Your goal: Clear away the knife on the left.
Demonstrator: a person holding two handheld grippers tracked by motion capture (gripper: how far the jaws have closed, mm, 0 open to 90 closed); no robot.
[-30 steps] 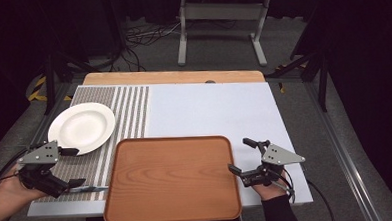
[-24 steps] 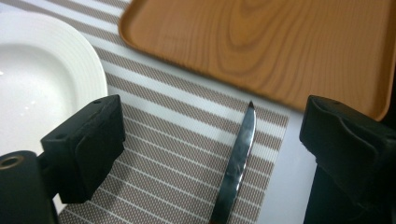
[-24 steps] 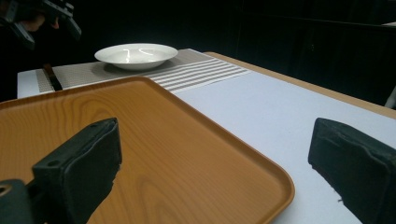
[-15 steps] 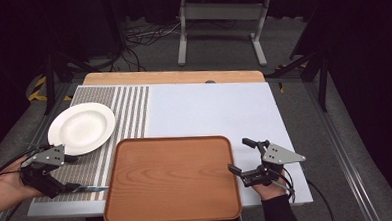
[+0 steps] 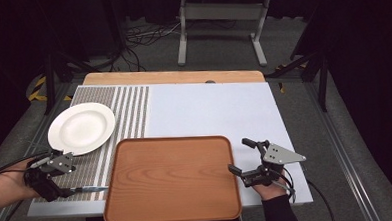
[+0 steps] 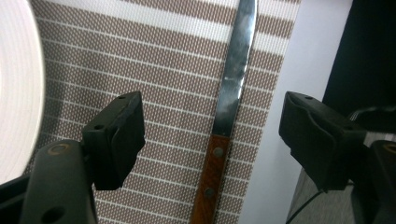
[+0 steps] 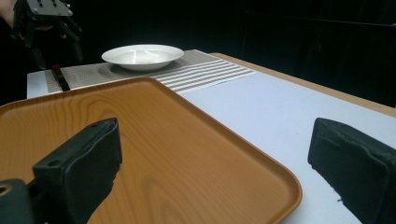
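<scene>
Dark room behind, white table (image 5: 209, 110) mid-frame; knife (image 6: 223, 122) lies on the striped mat (image 5: 128, 106) at lower left, between the left gripper's (image 6: 210, 135) wide-apart jaws, untouched; right gripper (image 5: 246, 161), jaws apart, sits at the tray's (image 5: 172, 179) right edge; plate (image 5: 82, 128) upper left.

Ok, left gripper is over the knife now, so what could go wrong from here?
The knife lies flat on the striped placemat, so the open left gripper may skid off its thin handle. Its blade points toward the wooden tray and could catch the rim when lifted. The white plate sits close by and might get bumped.
</scene>
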